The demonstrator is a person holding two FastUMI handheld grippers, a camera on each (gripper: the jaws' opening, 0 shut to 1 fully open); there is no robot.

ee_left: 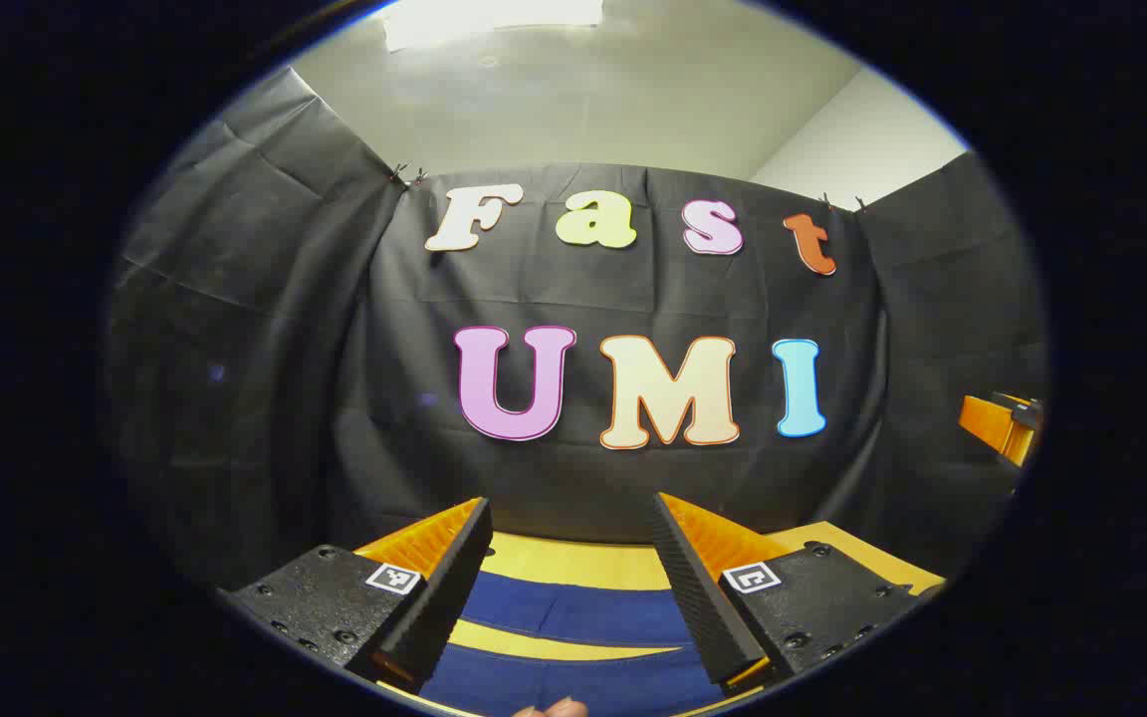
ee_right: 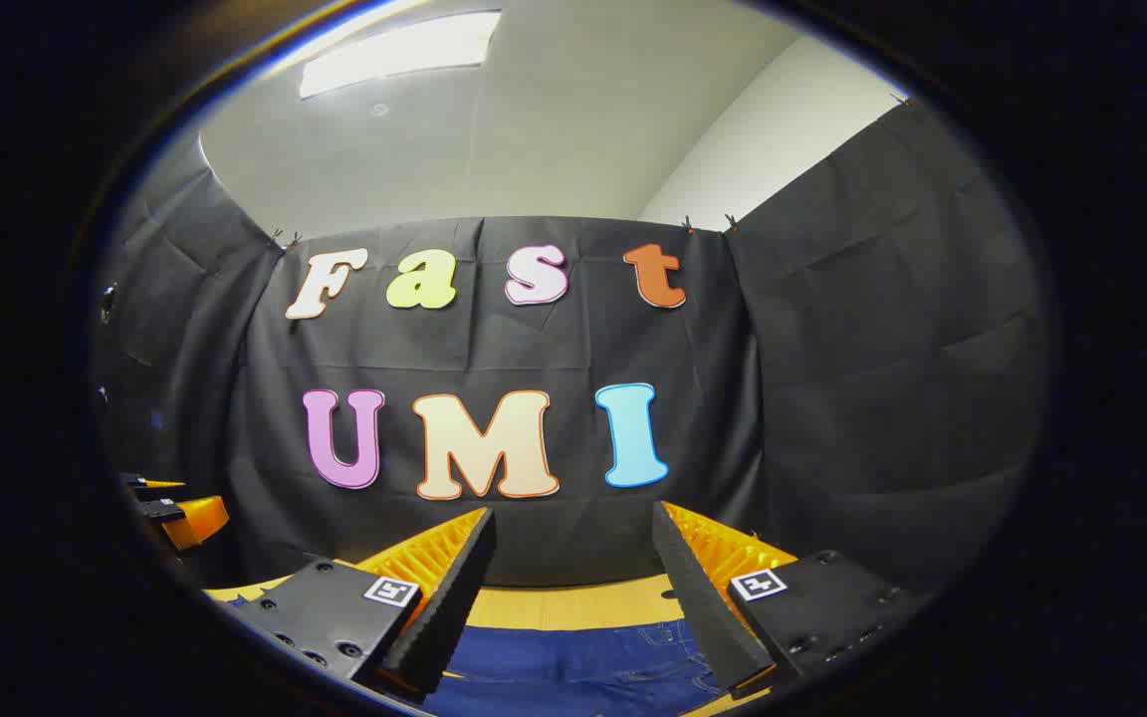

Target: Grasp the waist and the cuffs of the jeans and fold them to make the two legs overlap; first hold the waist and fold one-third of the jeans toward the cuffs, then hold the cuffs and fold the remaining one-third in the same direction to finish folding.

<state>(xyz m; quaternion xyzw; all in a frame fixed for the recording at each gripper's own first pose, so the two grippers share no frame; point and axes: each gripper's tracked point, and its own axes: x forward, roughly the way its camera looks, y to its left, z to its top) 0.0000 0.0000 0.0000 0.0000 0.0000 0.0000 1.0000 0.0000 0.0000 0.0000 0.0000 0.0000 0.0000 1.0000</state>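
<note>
Dark blue jeans [ee_right: 573,667], legs apart.

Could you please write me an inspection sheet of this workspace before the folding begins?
Surface: yellow table, bare past the denim.
Job's things: blue jeans lying flat on the table, two legs apart with table showing between them; not yet folded or gripped.
Clutter: nothing seen.
Grippers: left hand-held gripper open, above the jeans; right hand-held gripper open, above the jeans.
Cables: nothing seen.
Surroundings: black cloth wall, white ceiling with a lit panel.
</note>
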